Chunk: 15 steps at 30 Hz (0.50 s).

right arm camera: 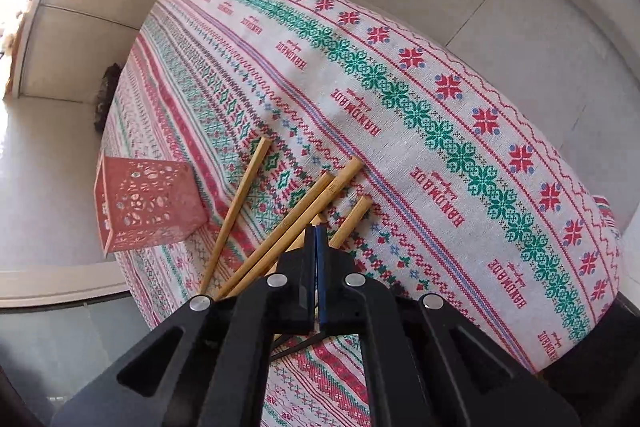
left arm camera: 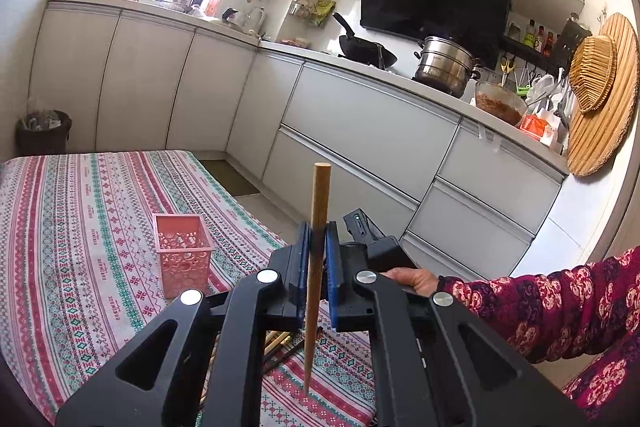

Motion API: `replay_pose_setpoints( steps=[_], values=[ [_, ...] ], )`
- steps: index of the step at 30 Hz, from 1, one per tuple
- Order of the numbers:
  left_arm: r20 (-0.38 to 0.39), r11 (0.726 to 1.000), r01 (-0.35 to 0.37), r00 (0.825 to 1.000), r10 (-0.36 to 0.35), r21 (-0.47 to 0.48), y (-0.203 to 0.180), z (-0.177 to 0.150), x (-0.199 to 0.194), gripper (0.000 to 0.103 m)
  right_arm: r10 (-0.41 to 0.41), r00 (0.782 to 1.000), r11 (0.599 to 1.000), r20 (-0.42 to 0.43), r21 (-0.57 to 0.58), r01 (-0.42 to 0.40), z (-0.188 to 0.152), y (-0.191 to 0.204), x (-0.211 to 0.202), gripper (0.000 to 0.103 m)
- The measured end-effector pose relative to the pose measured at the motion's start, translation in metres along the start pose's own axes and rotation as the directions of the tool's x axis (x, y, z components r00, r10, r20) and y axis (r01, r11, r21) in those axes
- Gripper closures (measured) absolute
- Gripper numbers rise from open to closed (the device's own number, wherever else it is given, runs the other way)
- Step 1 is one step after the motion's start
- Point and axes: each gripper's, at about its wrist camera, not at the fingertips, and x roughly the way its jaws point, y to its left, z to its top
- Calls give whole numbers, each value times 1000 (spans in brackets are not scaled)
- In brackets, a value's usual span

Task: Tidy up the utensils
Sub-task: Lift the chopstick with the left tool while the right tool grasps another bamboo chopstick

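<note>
Clamping an upright chopstick (left arm camera: 317, 267), the left gripper (left arm camera: 318, 247) hangs above the table (left arm camera: 80, 207). The right gripper (right arm camera: 315, 239), jaws together and empty, hovers over loose chopsticks (right arm camera: 308, 215). A pink basket (left arm camera: 183, 255) stands mid-table.

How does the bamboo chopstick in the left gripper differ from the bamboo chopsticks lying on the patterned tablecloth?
The held bamboo chopstick stands nearly upright, clamped by the left gripper; the loose bamboo chopsticks lie flat on the patterned tablecloth. It is single; they form a fanned pile near the pink perforated basket. All look alike in material and colour.

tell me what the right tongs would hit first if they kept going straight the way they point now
Most likely the loose bamboo chopsticks lying just past the shut right tongs, then the patterned tablecloth under them. The pink basket sits off to the left, out of line. Depth is uncertain.
</note>
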Motion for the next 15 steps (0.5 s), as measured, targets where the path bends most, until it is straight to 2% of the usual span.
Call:
replay_pose_setpoints(
  steps=[3,5,6,8,9,12,15],
  values=[
    [-1,999,-5,1000,5,-45,8,-2,2,95,-1,995,986,-102,164,18,0,-29,10,97],
    [6,998,-7,1000,7,-55,9,-4,1,95,-5,995,977,-100,211,26,4,-40,9,94],
    [13,998,-4,1000,5,-58,9,-3,0,95,-10,995,977,-96,209,30,0,-46,5,92],
    [25,998,5,1000,-3,-56,9,-2,-1,95,-28,995,980,-95,192,46,-1,-43,0,77],
    [31,998,10,999,-8,-56,9,-1,-1,95,-43,994,982,-96,178,60,1,-39,-2,74],
    [47,998,25,999,-23,-52,9,1,-4,95,-120,987,982,-105,135,134,9,-24,3,74],
    [67,998,41,997,-38,-46,9,4,-10,95,-231,965,969,-126,61,240,14,0,8,74]
  ],
)
